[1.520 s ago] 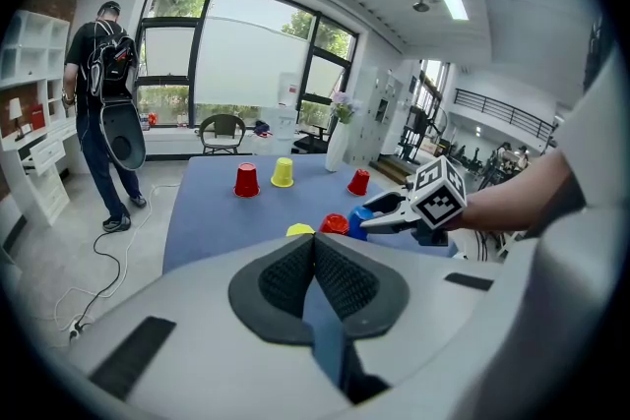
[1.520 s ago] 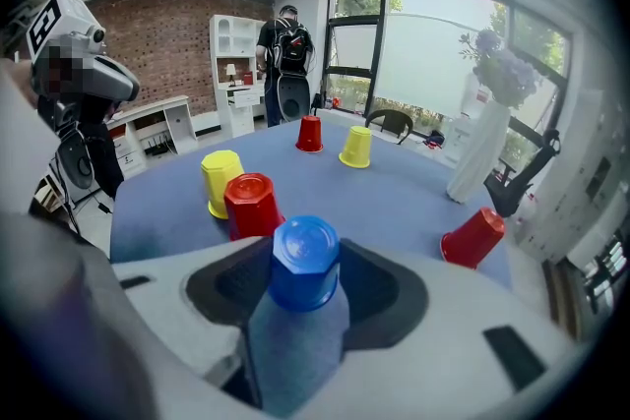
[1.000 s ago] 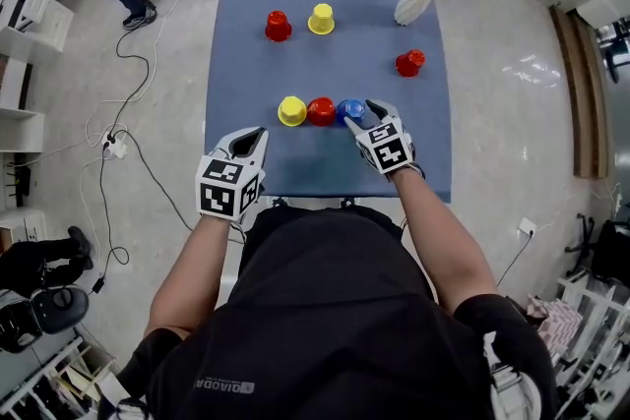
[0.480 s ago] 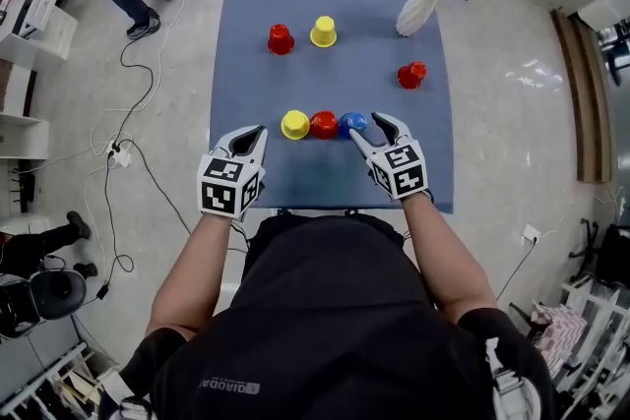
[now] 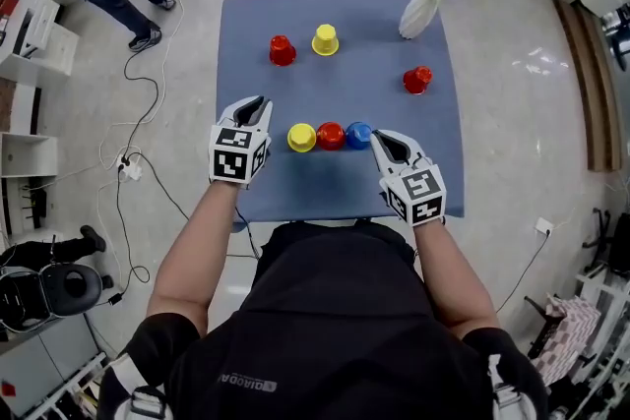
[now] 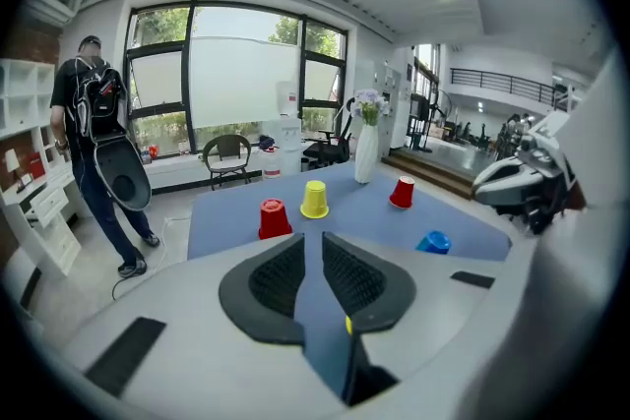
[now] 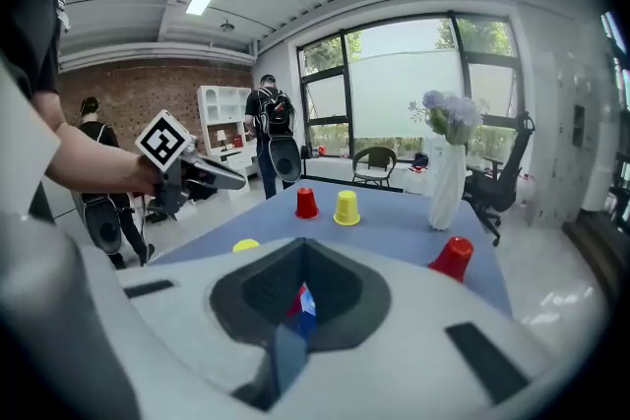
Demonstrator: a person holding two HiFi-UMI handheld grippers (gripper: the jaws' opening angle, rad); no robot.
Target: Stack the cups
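Observation:
Three cups stand in a row near the front of the blue table point(image 5: 246, 25): yellow point(image 5: 301, 137), red point(image 5: 331, 135), blue point(image 5: 358, 134). Further back are a red cup point(image 5: 283, 50), a yellow cup point(image 5: 325, 40) and another red cup point(image 5: 417, 79). My left gripper point(image 5: 258, 103) hovers just left of the row's yellow cup. Its jaws have just been opening to a narrow gap, and nothing is between them point(image 6: 313, 246). My right gripper point(image 5: 377, 140) is shut with its tip right beside the blue cup. Red and blue show past its closed jaws point(image 7: 300, 256).
A white vase of lilac flowers point(image 5: 419, 3) stands at the table's back right corner. A person with a backpack point(image 6: 94, 128) stands on the floor to the left. A cable point(image 5: 128, 113) trails on the floor, and shelves point(image 5: 25, 5) line the left wall.
The left gripper moved forward over the table to beside the yellow cup and opened slightly. The right gripper's open jaws closed and it drew back and up from the blue cup.

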